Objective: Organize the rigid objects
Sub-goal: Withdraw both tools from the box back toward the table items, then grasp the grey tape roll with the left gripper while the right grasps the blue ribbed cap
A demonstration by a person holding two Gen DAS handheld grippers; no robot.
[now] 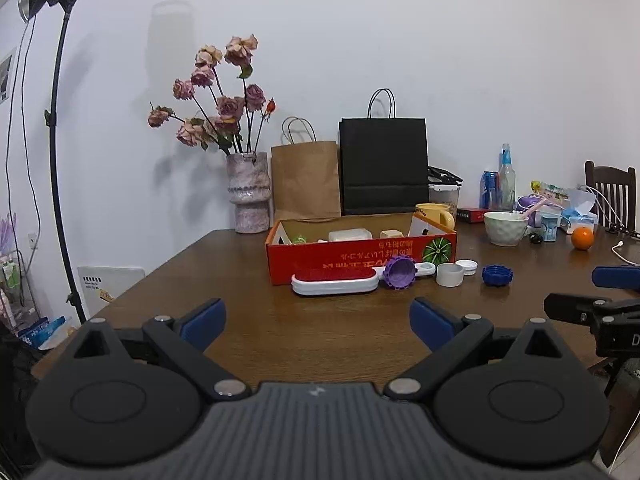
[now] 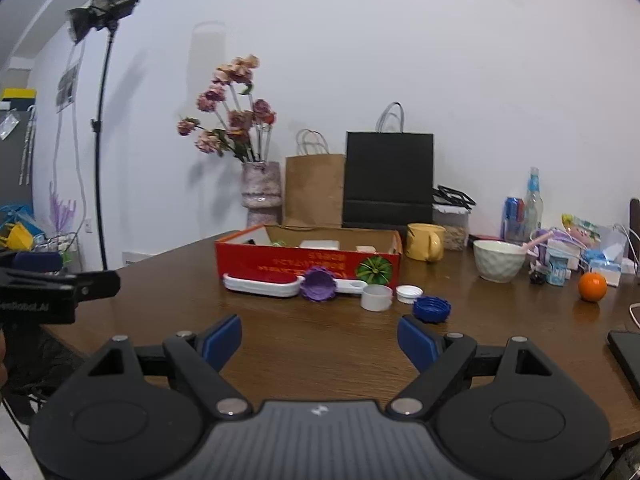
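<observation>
A red cardboard box (image 1: 360, 258) (image 2: 280, 262) stands on the brown table and holds a few pale items. In front of it lie a red-and-white brush (image 1: 334, 280) (image 2: 262, 285), a purple cap (image 1: 399, 273) (image 2: 318, 284), a white cup-shaped lid (image 1: 450, 274) (image 2: 376, 297), a small white cap (image 1: 467, 266) (image 2: 409, 293) and a blue cap (image 1: 497, 275) (image 2: 432, 309). My left gripper (image 1: 318, 322) is open and empty, well short of the brush. My right gripper (image 2: 320, 342) is open and empty, near the blue cap.
Behind the box stand a vase of dried roses (image 1: 248, 192), a brown paper bag (image 1: 306, 180), a black bag (image 1: 383, 166) and a yellow mug (image 2: 426, 242). To the right are a white bowl (image 2: 498, 260), an orange (image 2: 592, 286), bottles and clutter. A light stand (image 1: 60, 140) is left.
</observation>
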